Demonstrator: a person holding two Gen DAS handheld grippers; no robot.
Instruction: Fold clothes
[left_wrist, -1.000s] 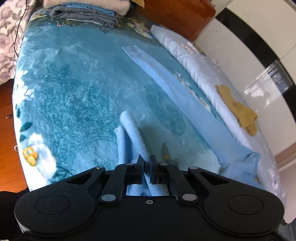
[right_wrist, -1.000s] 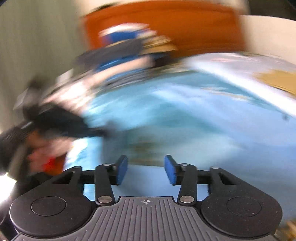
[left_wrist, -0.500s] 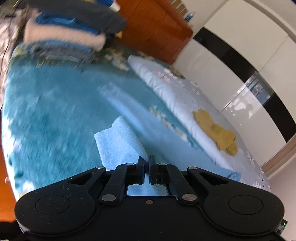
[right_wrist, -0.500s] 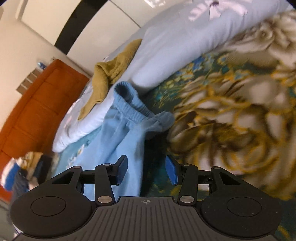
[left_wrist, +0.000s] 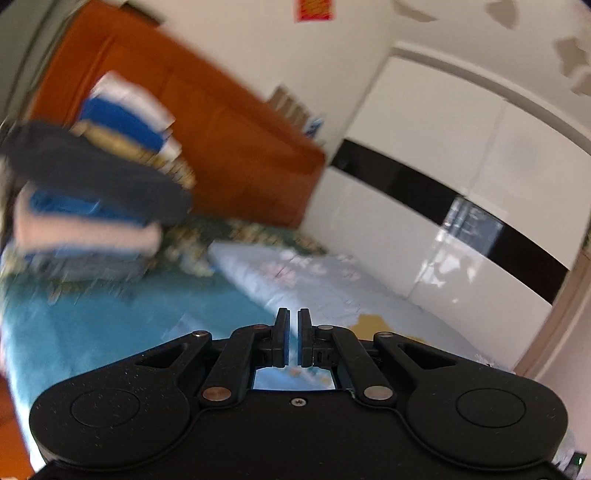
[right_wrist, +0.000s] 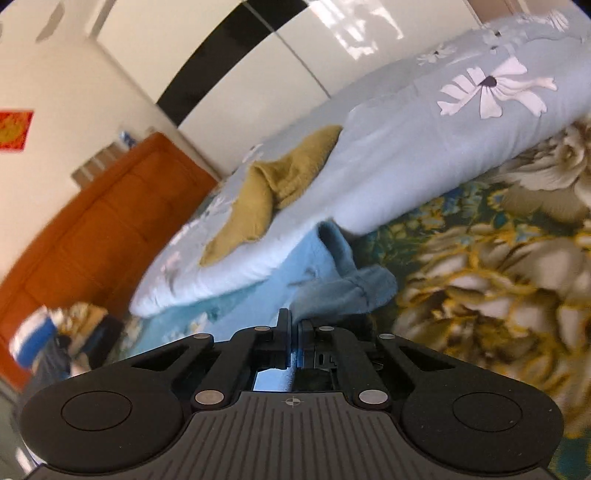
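Note:
A light blue garment (right_wrist: 332, 266) lies stretched along the teal blanket (left_wrist: 92, 325) on the bed. Its bunched waistband end sits right in front of my right gripper (right_wrist: 293, 325), which is shut on a fold of it. My left gripper (left_wrist: 293, 321) is raised and points across the bed. It is shut, and only a sliver of the light blue cloth (left_wrist: 291, 380) shows under its fingers. The rest of the garment is hidden below the left gripper's body.
A stack of folded clothes (left_wrist: 92, 206) stands by the orange-brown headboard (left_wrist: 240, 147). A rolled pale blue quilt (right_wrist: 424, 147) runs along the bed's far side with a mustard garment (right_wrist: 273, 184) on it. White wardrobe doors (left_wrist: 443, 184) stand behind. A floral blanket (right_wrist: 498, 277) lies to the right.
My left gripper rose and tipped upward, taking the cloth end up out of sight. My right gripper swung round to the waistband end and went from open to shut on it.

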